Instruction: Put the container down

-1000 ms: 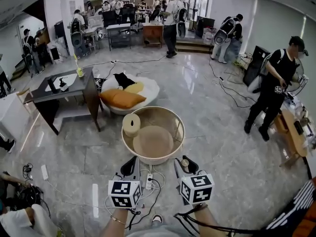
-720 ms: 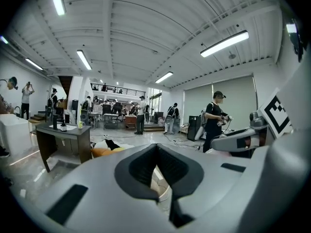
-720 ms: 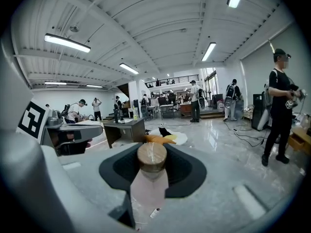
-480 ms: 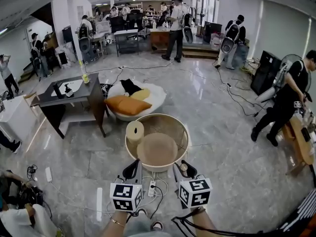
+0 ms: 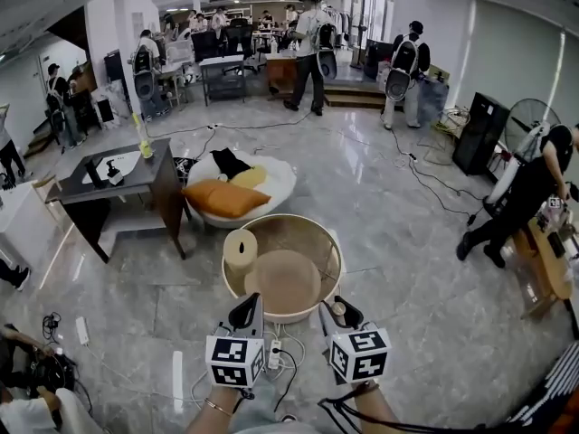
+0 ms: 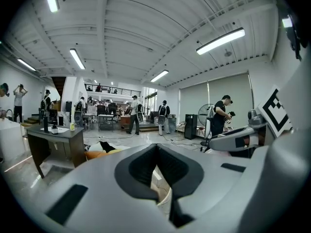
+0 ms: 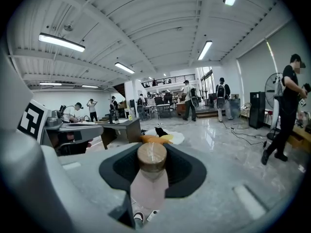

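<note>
Two grippers out front, and my right gripper (image 7: 152, 155) is pinching the container (image 7: 149, 181). It's a small pinkish, see-through bottle shape with a round brown lid that looks like cork, though I can't swear to that through this lens. In the head view it's off the floor, just beside the near rim of a big round tub (image 5: 338, 259) with pale walls and a flat tan bottom. A smooth cream roll (image 5: 241, 249) stands at the tub's left edge. My left gripper (image 6: 156, 147) has its black tips pressed together on nothing. The floor (image 5: 398, 269) is glossy grey stone, with a white power strip (image 5: 272, 355) lying under my hands. Versus a second ago: same grip on the container, the left gripper stands more upright, and the person in black (image 5: 525, 197) on the right now leans over instead of standing straight.
</note>
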Demonstrator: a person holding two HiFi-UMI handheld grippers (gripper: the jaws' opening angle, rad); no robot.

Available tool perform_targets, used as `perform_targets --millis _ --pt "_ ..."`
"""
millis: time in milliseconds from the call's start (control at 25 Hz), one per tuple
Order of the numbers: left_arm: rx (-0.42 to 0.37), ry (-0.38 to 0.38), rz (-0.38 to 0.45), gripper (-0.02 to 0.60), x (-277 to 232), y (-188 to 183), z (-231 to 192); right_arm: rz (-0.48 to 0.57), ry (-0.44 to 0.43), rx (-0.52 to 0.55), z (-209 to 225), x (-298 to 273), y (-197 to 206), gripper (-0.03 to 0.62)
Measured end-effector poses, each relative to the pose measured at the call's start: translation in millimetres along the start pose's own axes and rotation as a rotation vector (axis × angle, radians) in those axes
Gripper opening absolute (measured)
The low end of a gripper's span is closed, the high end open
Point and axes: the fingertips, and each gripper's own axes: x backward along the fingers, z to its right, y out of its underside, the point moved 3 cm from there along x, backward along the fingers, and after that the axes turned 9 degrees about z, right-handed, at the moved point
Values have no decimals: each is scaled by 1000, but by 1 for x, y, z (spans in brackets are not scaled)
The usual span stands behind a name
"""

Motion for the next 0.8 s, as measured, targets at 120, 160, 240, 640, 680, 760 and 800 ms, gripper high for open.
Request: perform_targets --millis 120,160,240,640,680,760,800 --pt "4 13 12 -8 -19 -2 -10 -3 6 14 2 -17 -5 130" --pt "8 16 14 -8 -25 -2 -14 -4 8 17 2 -23 -6 130" --pt "19 23 13 -8 -39 -2 -23 -4 13 24 2 -36 -10 130" --pt "58 38 27 -8 -105 -16 -84 -17 37 49 2 -116 -40 130" --pt "60 38 26 -8 -110 -17 -92 -17 39 51 1 -126 -43 130" --pt "61 36 23 -8 -122 -17 -107 -16 41 52 0 -145 -47 130" --pt "60 34 22 -8 -129 -18 -115 -14 43 51 1 -154 -50 130"
